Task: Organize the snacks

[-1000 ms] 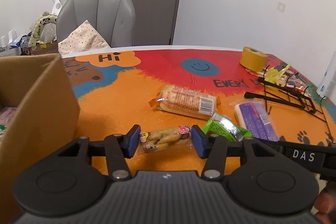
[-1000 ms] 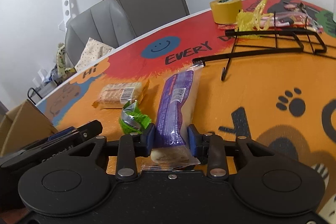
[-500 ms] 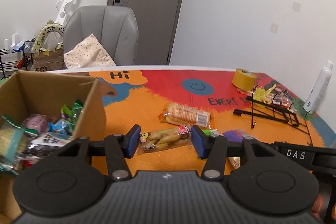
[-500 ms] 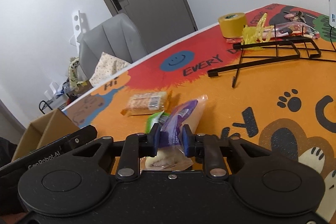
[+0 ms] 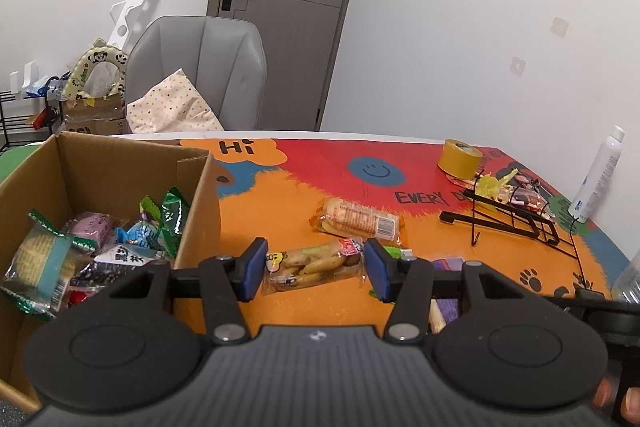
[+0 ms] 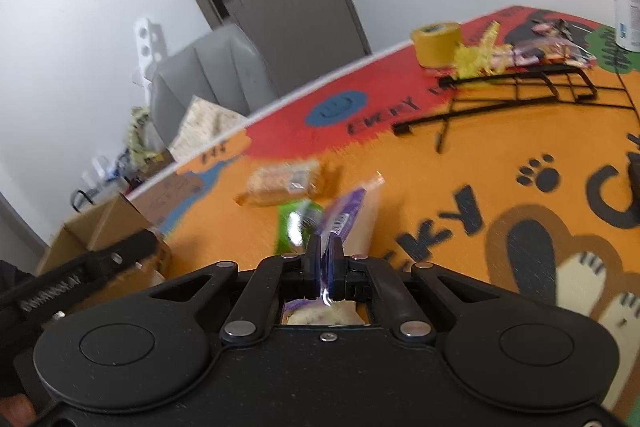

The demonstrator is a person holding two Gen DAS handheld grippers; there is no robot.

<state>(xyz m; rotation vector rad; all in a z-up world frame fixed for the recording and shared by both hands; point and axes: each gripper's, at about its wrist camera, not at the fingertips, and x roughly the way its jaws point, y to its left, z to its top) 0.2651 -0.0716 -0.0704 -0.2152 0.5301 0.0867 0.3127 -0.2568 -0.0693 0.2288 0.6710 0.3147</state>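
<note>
My left gripper (image 5: 314,269) is shut on a clear packet of yellow snacks (image 5: 308,265), its blue pads pressing on both ends, held above the table beside an open cardboard box (image 5: 200,195) with several snack packets inside. My right gripper (image 6: 325,255) is shut on the near end of a long purple packet (image 6: 346,209), which hangs lifted and tilted. A packet of biscuits (image 5: 358,221) and a green packet (image 5: 394,251) lie on the orange tablecloth ahead; the right wrist view also shows the biscuits (image 6: 282,181) and the green packet (image 6: 298,227).
At the far right stand a yellow tape roll (image 5: 460,157), a black wire rack (image 5: 516,223) with small wrappers by it, and a white bottle (image 5: 596,179). A grey chair (image 5: 200,67) sits behind the table. The box takes up the left front.
My left gripper rose and drew back with the yellow packet, bringing the box's inside into view. My right gripper closed tight on the purple packet and lifted it off the table.
</note>
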